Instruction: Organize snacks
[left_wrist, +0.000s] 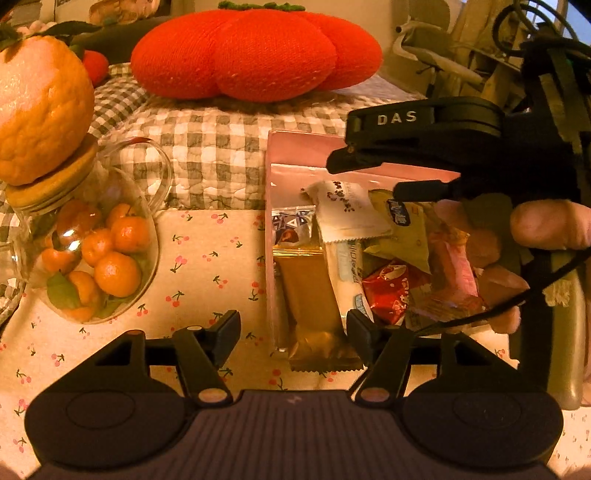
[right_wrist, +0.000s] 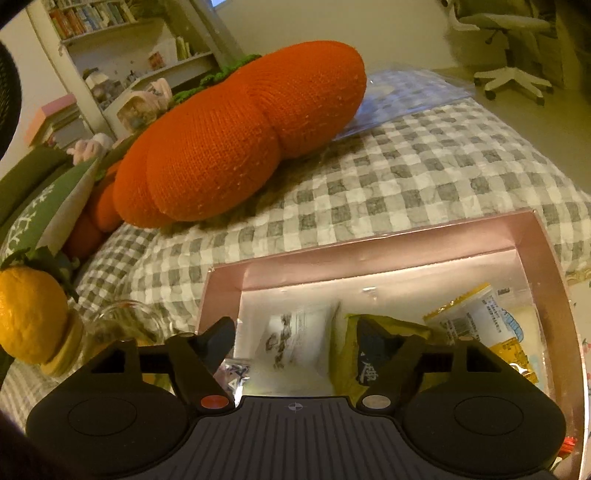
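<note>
I have both grippers over the pink box (left_wrist: 291, 147), which sits on the cherry-print desk (left_wrist: 207, 266) against the checked bed cover (left_wrist: 207, 147). The snacks already lie inside this box.

The left gripper (left_wrist: 293, 326) hovers at the near edge of the box with its fingers (left_wrist: 225, 328) partly open and holding nothing; the gold wrapper (left_wrist: 314, 295) lies under them and hangs over that edge. If I push down here, I think this wrapper can slide out on the desk.

The right gripper (right_wrist: 295, 339) is above the box interior, fingers wide apart and empty, over the white packet (right_wrist: 291, 343) and the green packet (right_wrist: 347, 350).

Left of the box stands the glass jar (left_wrist: 92, 251) with a big orange (left_wrist: 40, 107) on its lid; a careless swing there may topple it. Between jar and box the desk gives free room.
</note>
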